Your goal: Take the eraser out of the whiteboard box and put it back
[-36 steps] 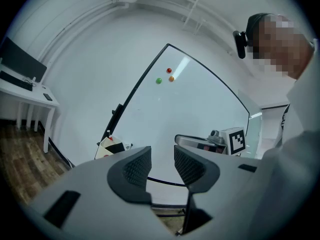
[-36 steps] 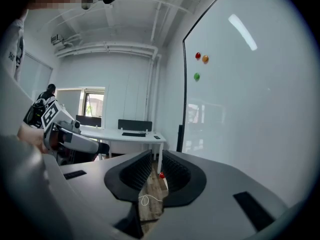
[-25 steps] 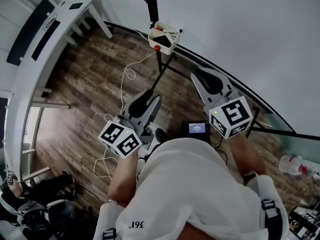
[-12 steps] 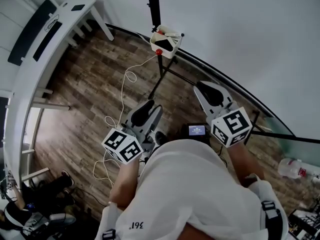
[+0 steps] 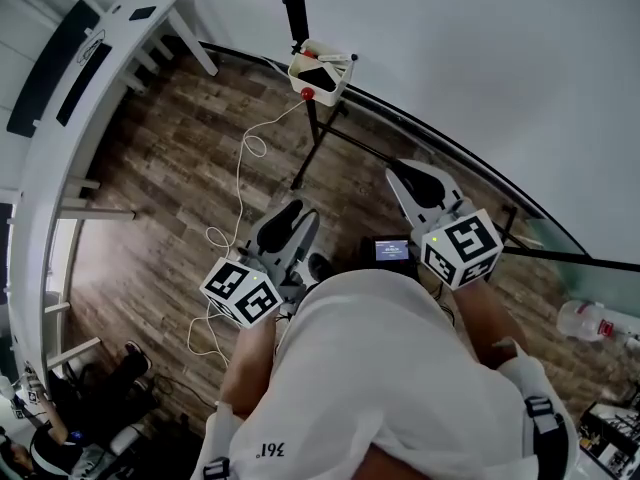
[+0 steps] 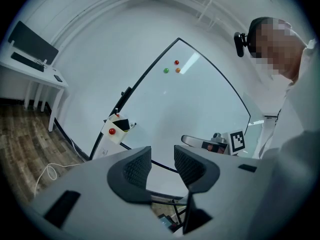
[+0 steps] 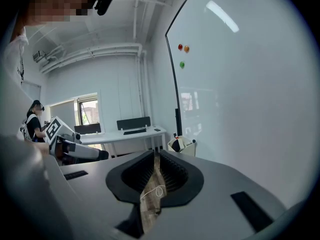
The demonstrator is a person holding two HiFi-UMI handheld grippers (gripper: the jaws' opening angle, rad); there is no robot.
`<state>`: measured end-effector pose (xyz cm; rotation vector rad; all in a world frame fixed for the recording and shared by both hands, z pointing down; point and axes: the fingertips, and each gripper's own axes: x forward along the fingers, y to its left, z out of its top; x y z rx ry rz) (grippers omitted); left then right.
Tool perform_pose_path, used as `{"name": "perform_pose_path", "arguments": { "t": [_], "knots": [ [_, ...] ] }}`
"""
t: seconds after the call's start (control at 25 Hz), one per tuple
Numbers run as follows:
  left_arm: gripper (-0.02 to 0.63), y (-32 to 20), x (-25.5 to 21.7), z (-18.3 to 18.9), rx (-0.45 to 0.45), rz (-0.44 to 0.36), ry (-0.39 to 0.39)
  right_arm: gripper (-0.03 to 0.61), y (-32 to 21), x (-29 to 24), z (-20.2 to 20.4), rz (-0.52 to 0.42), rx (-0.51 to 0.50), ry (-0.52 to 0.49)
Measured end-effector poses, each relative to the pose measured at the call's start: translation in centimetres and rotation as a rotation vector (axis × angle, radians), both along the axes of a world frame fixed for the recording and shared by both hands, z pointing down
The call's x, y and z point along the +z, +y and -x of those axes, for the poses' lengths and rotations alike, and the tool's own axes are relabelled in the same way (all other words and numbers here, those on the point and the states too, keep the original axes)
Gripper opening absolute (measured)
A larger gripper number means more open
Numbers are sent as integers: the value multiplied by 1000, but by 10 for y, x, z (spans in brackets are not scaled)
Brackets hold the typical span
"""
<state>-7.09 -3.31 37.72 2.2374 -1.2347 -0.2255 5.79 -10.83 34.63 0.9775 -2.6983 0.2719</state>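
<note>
The white whiteboard box (image 5: pixel 318 76) hangs at the whiteboard's lower edge, far ahead of both grippers. A black eraser (image 5: pixel 320 79) lies inside it, and a red magnet (image 5: pixel 308 94) sits on its front. My left gripper (image 5: pixel 290 213) is held low near the body, open and empty; its own view shows the box (image 6: pixel 116 130) well beyond the jaws. My right gripper (image 5: pixel 415 173) is also empty. Its jaws are closing, with only a thin slit left between them, and the box (image 7: pixel 181 145) is small in the distance.
The whiteboard (image 5: pixel 480 88) runs across the right on a black stand. A white desk (image 5: pixel 90 78) stands at the left, and a white cable (image 5: pixel 245 158) trails over the wooden floor. A small screen (image 5: pixel 392 251) sits between the grippers. A plastic bottle (image 5: pixel 590 323) lies at the right.
Both grippers have sunk a little and drawn slightly closer to the person's body. The eraser still lies in the box.
</note>
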Motion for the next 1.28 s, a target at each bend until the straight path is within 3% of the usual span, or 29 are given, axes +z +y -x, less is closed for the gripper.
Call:
{"name": "perform_pose_path", "arguments": {
  "t": [0.56, 1.28],
  "knots": [
    [149, 4, 10, -10, 31, 49, -2, 25, 2, 8, -5, 24, 23, 2],
    [149, 4, 17, -18, 36, 81, 9, 25, 5, 17, -3, 35, -22, 28]
  ]
}}
